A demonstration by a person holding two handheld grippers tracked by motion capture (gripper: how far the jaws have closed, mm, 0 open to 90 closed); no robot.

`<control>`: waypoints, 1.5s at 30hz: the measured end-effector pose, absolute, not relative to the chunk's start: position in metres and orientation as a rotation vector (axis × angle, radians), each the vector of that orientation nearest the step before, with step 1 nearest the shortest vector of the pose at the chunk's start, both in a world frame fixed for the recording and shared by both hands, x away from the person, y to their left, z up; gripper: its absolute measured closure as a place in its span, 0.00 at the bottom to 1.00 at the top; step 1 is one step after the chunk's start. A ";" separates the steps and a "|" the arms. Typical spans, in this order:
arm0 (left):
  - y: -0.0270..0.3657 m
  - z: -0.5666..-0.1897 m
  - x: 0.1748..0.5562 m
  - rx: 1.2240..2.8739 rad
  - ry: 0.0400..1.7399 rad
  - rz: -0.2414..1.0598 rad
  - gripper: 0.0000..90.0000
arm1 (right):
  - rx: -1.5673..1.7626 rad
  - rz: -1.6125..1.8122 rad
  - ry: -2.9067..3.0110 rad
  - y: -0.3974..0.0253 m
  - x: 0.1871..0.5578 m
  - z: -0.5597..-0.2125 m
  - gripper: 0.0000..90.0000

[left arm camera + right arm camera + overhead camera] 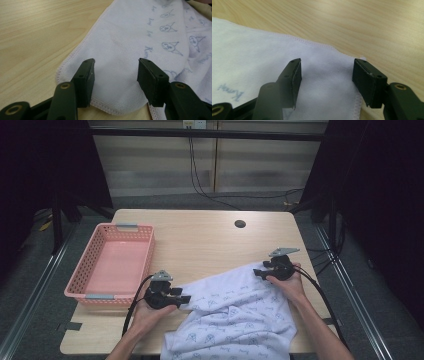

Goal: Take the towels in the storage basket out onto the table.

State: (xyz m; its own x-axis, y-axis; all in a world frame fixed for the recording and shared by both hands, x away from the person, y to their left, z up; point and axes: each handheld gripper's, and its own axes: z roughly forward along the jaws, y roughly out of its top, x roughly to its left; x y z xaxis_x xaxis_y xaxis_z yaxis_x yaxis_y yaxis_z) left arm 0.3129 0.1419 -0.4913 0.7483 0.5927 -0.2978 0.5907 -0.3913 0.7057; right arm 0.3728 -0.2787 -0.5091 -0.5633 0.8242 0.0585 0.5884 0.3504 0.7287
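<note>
- High view: a white towel [235, 315] with a pale blue print lies rumpled on the wooden table [200, 245], spread over the near half and hanging past the near edge. Taking the towel as the landmark, the left gripper [186, 298] sits at its left corner, held in the person's left hand [150, 312], jaws pointing in toward the cloth. The right gripper [257, 272] sits at the towel's far right corner, held in the right hand [287, 282], jaws pointing left along the far hem.
- High view, further: a pink basket [95, 270] stands left of the towel, well apart from the cloth and just beyond the left gripper; nothing lies in it. A round cable hole [240, 224] lies in the tabletop beyond the towel, well apart from it.
- Left gripper view: the two black jaws stand wide apart, one to each side of the towel's rounded, stitched corner. The cloth lies flat between them, not pinched. Bare wood shows to the left of the hem; printed cartoon faces and lettering [171, 47] run across the towel farther on.
- Right gripper view: the jaws again stand wide, spread over a corner of the towel, with its stitched hem running just beyond the tips and down past the right-hand jaw. Nothing is clamped. Wood grain lies beyond the hem, and a bit of blue lettering [230, 92] shows on the cloth at lower left.
</note>
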 end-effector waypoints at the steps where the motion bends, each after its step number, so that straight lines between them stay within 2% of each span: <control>1: 0.143 -0.492 0.314 2.094 0.893 0.005 0.53 | 1.257 1.041 2.287 -0.278 0.373 -0.510 0.47; 3: 0.144 -0.493 0.315 2.083 0.911 0.007 0.52 | 1.241 1.006 2.287 -0.277 0.371 -0.509 0.57; 5: 0.146 -0.494 0.316 2.088 0.918 0.016 0.50 | 1.257 0.990 2.315 -0.281 0.363 -0.505 0.81; 6: 0.146 -0.494 0.315 2.085 0.923 0.021 0.50 | 1.261 0.992 2.322 -0.284 0.359 -0.504 0.86; 10: 0.145 -0.496 0.317 2.081 0.930 0.027 0.48 | 1.297 1.001 2.322 -0.291 0.347 -0.503 0.93; 16: 0.136 -0.501 0.328 2.113 0.914 0.045 0.45 | 1.347 1.003 2.311 -0.300 0.324 -0.502 0.94; 23: 0.124 -0.502 0.339 2.119 0.900 0.066 0.45 | 1.339 1.020 2.313 -0.302 0.321 -0.502 0.94; 25: 0.119 -0.502 0.339 2.125 0.886 0.057 0.50 | 1.333 1.019 2.311 -0.301 0.321 -0.503 0.93; 26: 0.118 -0.503 0.339 2.132 0.867 0.046 0.59 | 1.333 1.018 2.310 -0.301 0.320 -0.503 0.93; 27: 0.116 -0.503 0.339 2.135 0.869 0.058 0.76 | 1.338 1.026 2.314 -0.301 0.321 -0.503 0.93; 28: 0.116 -0.502 0.339 2.143 0.878 0.063 0.76 | 1.338 1.026 2.314 -0.301 0.321 -0.503 0.93; 29: 0.117 -0.503 0.340 2.141 0.880 0.042 0.90 | 1.337 1.032 2.326 -0.302 0.321 -0.502 0.93; 30: 0.118 -0.503 0.341 2.141 0.883 0.042 0.90 | 1.337 1.032 2.326 -0.302 0.321 -0.502 0.93; 31: 0.120 -0.503 0.342 2.134 0.889 0.034 0.95 | 1.336 1.046 2.335 -0.302 0.320 -0.501 0.94; 38: 0.134 -0.471 0.341 1.993 0.850 0.059 0.96 | 1.337 1.156 2.263 -0.309 0.317 -0.485 0.95; 45: 0.138 -0.426 0.349 1.905 0.788 0.142 0.96 | 1.301 1.279 2.127 -0.314 0.327 -0.442 0.96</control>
